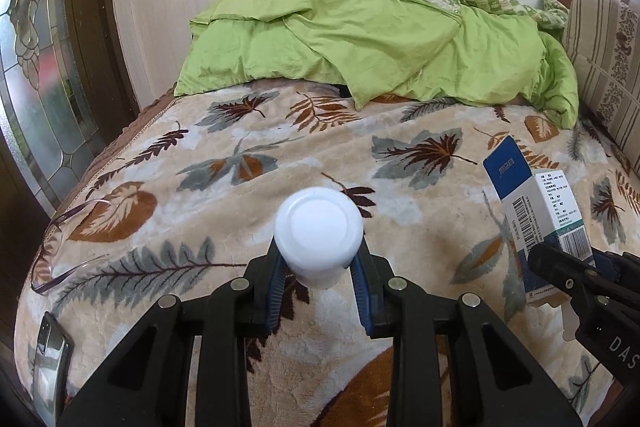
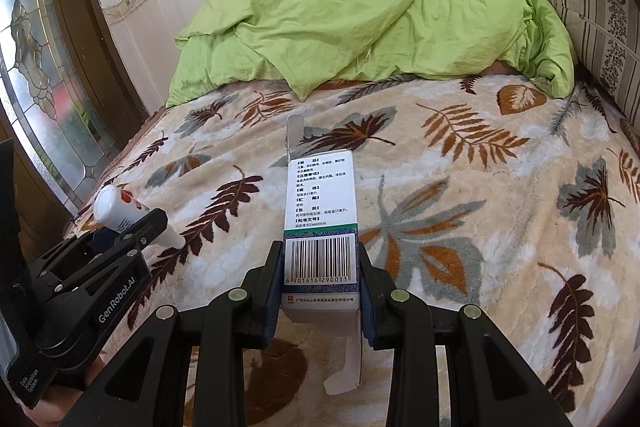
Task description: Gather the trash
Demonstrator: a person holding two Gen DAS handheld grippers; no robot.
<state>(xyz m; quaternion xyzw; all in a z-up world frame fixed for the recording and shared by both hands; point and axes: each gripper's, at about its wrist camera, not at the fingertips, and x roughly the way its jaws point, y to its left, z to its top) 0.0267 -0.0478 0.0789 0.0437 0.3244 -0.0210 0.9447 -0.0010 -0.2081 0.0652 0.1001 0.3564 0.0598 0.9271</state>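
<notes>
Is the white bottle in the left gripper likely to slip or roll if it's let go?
The white bottle looks smooth and round, so it could slip in the left gripper. Dropped, it would probably roll little on the plush blanket.

Both wrist cameras look forward and downward, close over the leaf-patterned blanket (image 1: 256,131), sharing the green duvet (image 2: 360,27) (each glimpses the other gripper).
</notes>
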